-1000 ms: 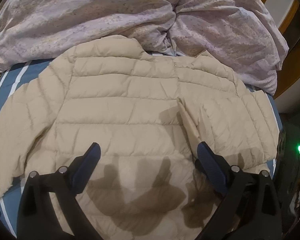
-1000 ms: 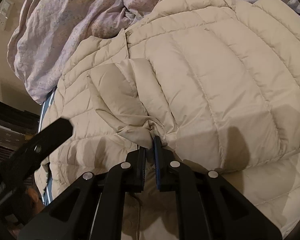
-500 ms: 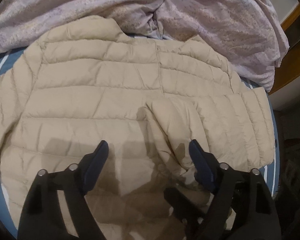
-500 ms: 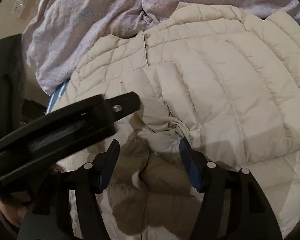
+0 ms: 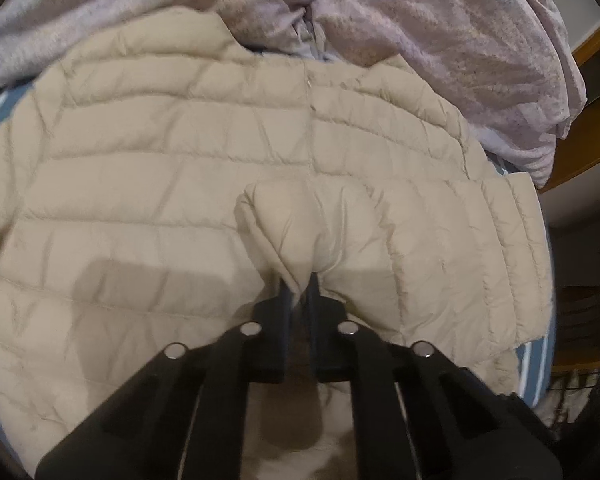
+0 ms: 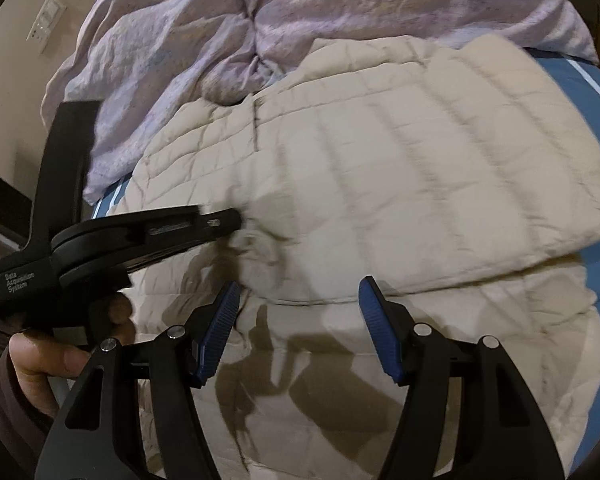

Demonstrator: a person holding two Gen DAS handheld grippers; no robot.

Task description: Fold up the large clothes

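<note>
A beige puffer jacket [image 5: 160, 208] is laid out flat on a bed with a blue, white-striped sheet [image 6: 592, 76], and it takes up pretty much all of both wrist views. A crumpled lilac duvet [image 5: 440, 40] is bunched up just past the collar end, touching the top edge of the jacket.

The left gripper [image 5: 298, 292] is clamped right down on the end of a sleeve [image 5: 300, 232] that's been folded in over the front of the jacket. The jaws are closed with only a thin pinch of fabric caught between them, and the cuff is puckered into a little peak where it's gripped. From the right wrist view the same gripper [image 6: 236, 220] can be seen coming in from the left, its tip buried in the scrunched-up fabric, with a hand [image 6: 60, 344] and a dark sleeve wrapped round its handle.

The right gripper [image 6: 296, 320] is held above the lower part of the jacket with its blue-padded jaws spread roughly halfway. Nothing is caught between them, just the jacket's quilted surface and some shadows underneath. It's a bit motion-blurred over there, so finer detail on the jacket can't be made out.

A light switch plate [image 6: 46, 22] is seen on the wall at the far left.
</note>
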